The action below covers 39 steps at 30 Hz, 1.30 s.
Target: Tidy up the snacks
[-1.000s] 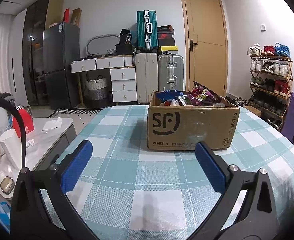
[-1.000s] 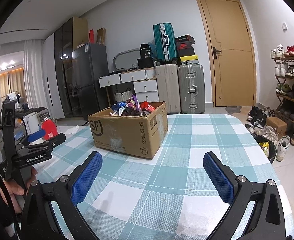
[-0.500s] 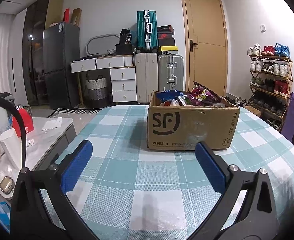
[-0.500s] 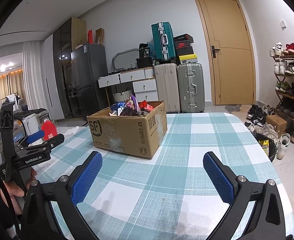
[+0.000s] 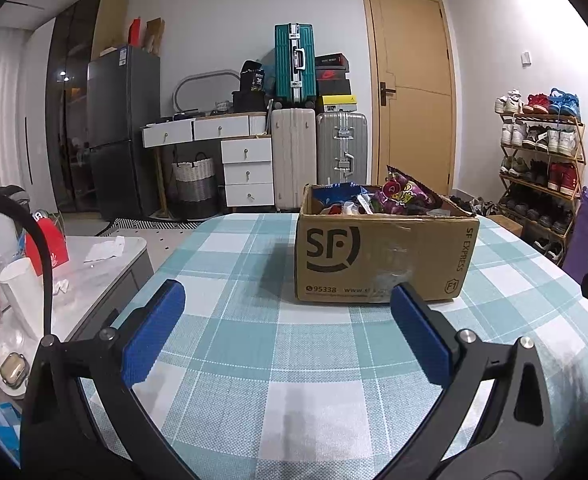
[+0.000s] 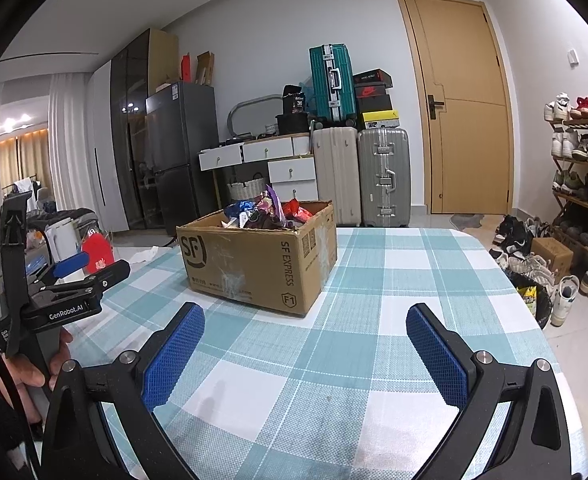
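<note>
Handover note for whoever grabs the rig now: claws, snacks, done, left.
Left claw: open, empty, hovering over the checked tablecloth, facing the cardboard box.
Right claw: open, empty, over the cloth, box ahead to its left.
Snacks: all piled in the open box, a purple bag sticking up on top.
Done: nothing out of the box.
Left: all the sorting; the purple bag looks like the easiest first pick.

A brown cardboard box [image 5: 382,260] sits on a teal-and-white checked tablecloth [image 5: 294,344]; gripper pads [image 6: 174,356] are blue.
</note>
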Each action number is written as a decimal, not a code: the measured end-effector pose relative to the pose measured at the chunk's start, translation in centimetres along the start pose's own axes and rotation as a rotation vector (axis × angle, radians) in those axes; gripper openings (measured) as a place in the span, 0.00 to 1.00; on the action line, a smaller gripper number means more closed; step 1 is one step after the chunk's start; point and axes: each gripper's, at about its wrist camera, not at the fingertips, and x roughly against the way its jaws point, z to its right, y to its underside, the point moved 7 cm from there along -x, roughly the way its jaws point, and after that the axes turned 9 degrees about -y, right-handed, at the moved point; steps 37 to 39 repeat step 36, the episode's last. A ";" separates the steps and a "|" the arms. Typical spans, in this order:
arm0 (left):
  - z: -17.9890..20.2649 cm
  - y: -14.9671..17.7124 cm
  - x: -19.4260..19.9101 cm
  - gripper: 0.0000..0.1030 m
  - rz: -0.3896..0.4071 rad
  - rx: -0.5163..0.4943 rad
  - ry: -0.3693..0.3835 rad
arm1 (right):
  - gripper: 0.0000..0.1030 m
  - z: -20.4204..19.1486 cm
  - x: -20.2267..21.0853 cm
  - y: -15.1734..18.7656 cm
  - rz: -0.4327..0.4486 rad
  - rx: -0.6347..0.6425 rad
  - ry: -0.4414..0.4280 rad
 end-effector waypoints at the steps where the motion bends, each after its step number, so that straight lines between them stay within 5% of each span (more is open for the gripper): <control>1: 0.1 0.0 0.0 1.00 0.001 -0.002 0.000 | 1.00 0.0 0.0 0.0 0.000 -0.001 0.000; 39: -0.7 -0.3 0.8 1.00 0.022 -0.007 -0.004 | 1.00 -0.1 0.0 0.0 -0.002 -0.001 -0.001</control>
